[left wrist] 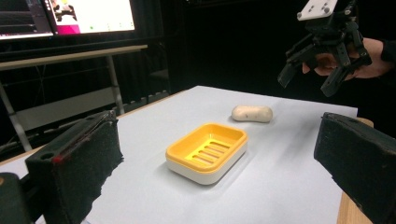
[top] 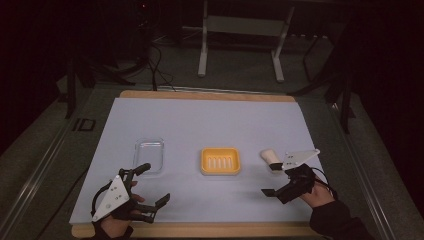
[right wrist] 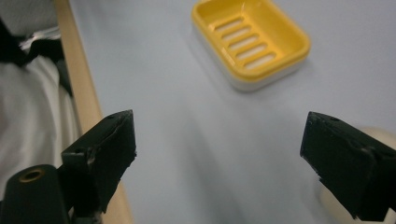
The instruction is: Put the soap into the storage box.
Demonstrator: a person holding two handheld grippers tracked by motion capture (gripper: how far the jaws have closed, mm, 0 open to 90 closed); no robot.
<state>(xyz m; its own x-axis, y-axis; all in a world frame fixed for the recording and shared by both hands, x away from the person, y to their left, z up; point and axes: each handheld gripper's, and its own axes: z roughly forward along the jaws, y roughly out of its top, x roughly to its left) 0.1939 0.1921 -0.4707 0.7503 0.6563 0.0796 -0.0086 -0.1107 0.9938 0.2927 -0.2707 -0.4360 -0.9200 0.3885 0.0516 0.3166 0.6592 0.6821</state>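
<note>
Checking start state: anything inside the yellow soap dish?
Nothing. The yellow soap dish holds no item; its slotted floor is bare in all three views. The soap bar lies on the table beside it, apart. Whatever sits beneath the slotted insert is hidden.

We hold our left gripper (top: 148, 185) low at the near left of the table, its jaws spread wide and pointing toward the right, with our left hand (top: 120, 212) wrapped around the body beneath its grey three-cornered plate. Our right gripper (top: 271, 180) sits at the near right, jaws also wide apart and angled toward the left and near edge, gripped by our right hand (top: 312, 192) with a dark sleeve behind it. From the left gripper view, the right gripper hangs raised above the table surface, touching nothing.
</note>
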